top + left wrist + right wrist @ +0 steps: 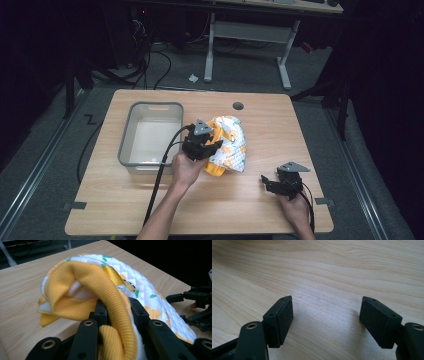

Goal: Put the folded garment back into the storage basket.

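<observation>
Nearest the worktop's (125, 200) front edge, the right gripper (272, 183) hovers with jaws wide apart on nothing, bare wood around it. Farther in, the left gripper (202, 145) pinches the quilted garment (230, 142) just beside the grey bin (127, 145).

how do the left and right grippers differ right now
The black two-jaw left gripper is shut on the yellow-and-white quilted floral cloth; the black two-jaw right gripper stands open, holding nothing. The left one is beside the grey plastic tub; the right is over bare wooden table. Both are hand-held and cabled.
</observation>
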